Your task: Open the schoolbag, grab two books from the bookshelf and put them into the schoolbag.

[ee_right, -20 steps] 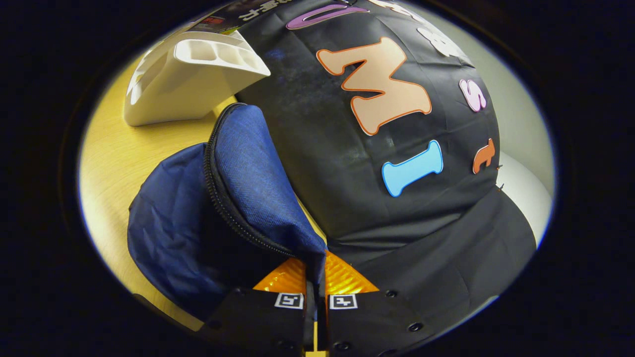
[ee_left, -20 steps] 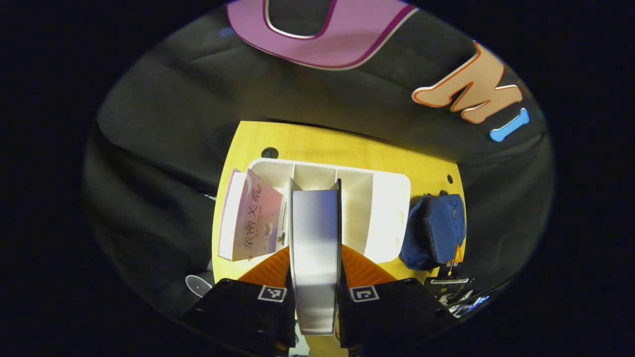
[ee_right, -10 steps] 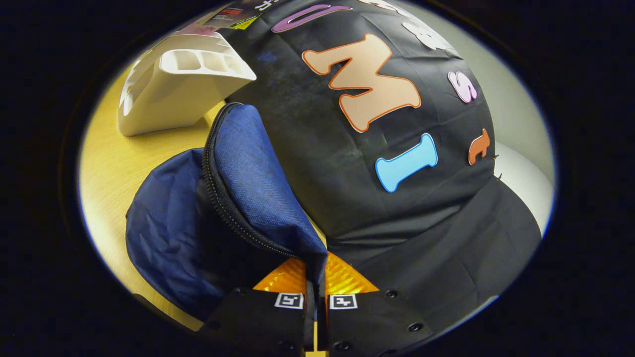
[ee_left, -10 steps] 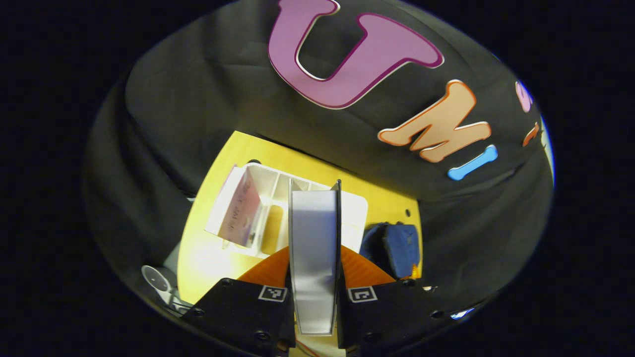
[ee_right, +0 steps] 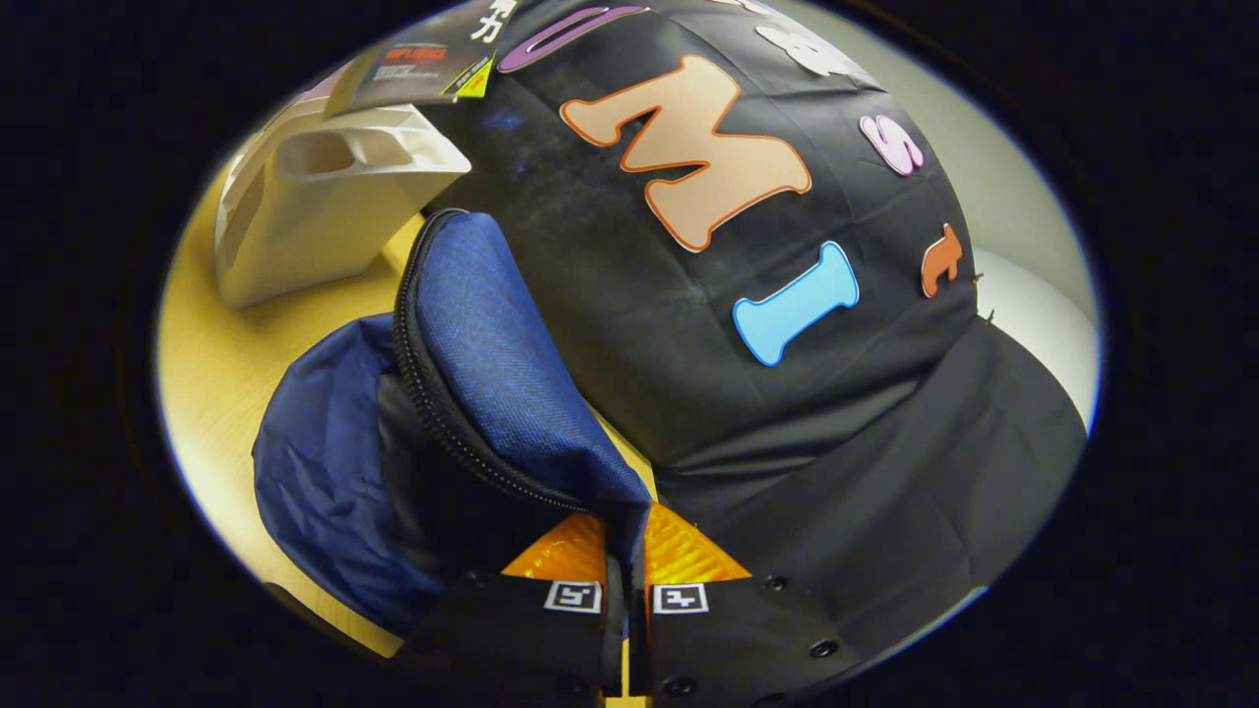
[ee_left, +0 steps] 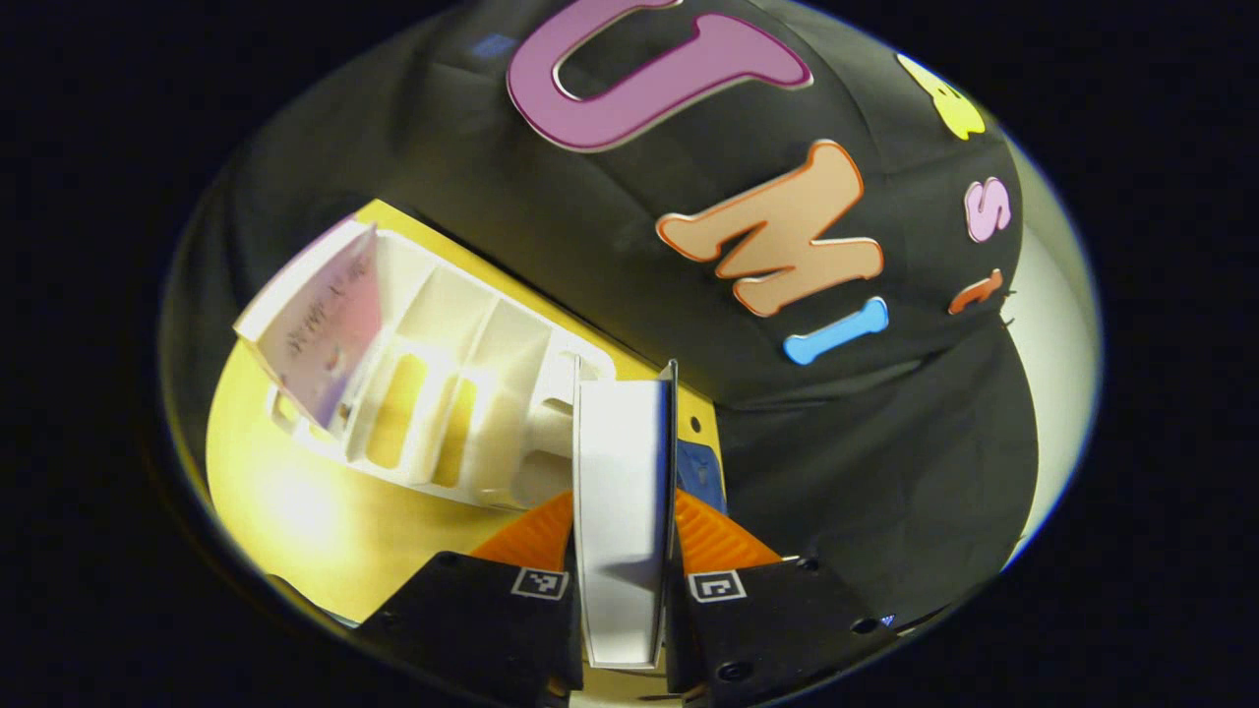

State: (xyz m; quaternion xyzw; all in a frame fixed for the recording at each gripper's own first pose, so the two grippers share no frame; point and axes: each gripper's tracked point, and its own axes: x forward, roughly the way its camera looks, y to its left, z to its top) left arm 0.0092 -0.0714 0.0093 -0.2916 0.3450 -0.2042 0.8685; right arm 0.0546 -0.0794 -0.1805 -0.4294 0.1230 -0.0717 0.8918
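Both grippers are closed on something. Left gripper (ee_left: pixel 624 551) clamps a book (ee_left: pixel 622 511) between its two orange fingers (ee_left: pixel 531 536), the book standing edge-on with its white page block facing the camera and its thin dark covers pressed by the pads on either side. The book rises straight up out of the grip, clear of the bookshelf (ee_left: pixel 462 393).

Beyond and to the left of the held book in the left gripper view sits the white bookshelf, a divided plastic rack with slotted openings, resting on the yellow wooden table (ee_left: pixel 295 511). A second book with a pink cover (ee_left: pixel 320 329) leans in the rack's far-left compartment. A small patch of the blue schoolbag (ee_left: pixel 700 474) shows just right of the held book, low behind the finger.

Right gripper (ee_right: pixel 625 551) pinches the edge of the schoolbag's opened flap (ee_right: pixel 511 393), both orange fingers (ee_right: pixel 561 551) pressed together on the fabric. The zip track runs along the flap's rim, and the dark mouth of the schoolbag (ee_right: pixel 325 462) gapes to the left of it. In the right gripper view the bookshelf (ee_right: pixel 305 206) stands beyond the bag on the table (ee_right: pixel 211 393), near but apart from it. A dark-covered book (ee_right: pixel 418 69) shows above the rack.

Black cloth forms the booth wall behind the table, with a pale wall at the far right.
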